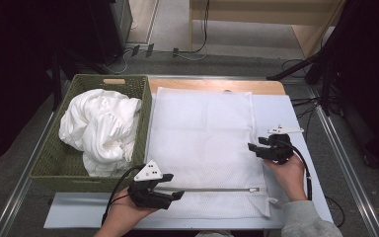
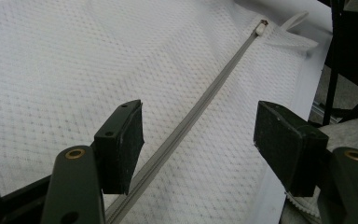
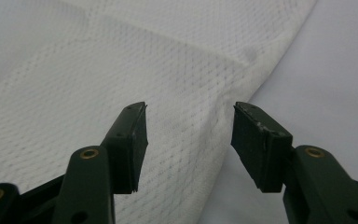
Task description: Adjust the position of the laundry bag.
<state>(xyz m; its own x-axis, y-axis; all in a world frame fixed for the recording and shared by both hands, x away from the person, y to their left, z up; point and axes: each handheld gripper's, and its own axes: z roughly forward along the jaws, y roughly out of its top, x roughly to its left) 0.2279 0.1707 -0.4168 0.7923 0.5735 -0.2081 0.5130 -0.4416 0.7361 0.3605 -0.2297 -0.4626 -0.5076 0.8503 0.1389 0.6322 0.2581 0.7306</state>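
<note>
Mesh laundry bag (image 1: pixel 202 143) lies flat on the table (image 1: pixel 296 111), our landmark, its zipper (image 1: pixel 212 189) along the near edge. Left of the bag, 1 green basket (image 1: pixel 54 158) holds crumpled white cloth (image 1: pixel 101 128). Our left gripper (image 2: pixel 198 140) hovers over the zipper, jaws apart, nothing pinched. Our right gripper (image 3: pixel 189 140) straddles the bag's right edge, jaws parted, not gripping.

On the table (image 1: pixel 306 106) a mesh bag (image 1: pixel 202 138) lies flat in the middle with its zipper (image 1: pixel 212 189) along the near edge, a basket (image 1: pixel 143 106) stands just left of it holding crumpled cloth (image 1: pixel 101 128), and cables (image 1: pixel 177 52) trail on the floor behind.
</note>
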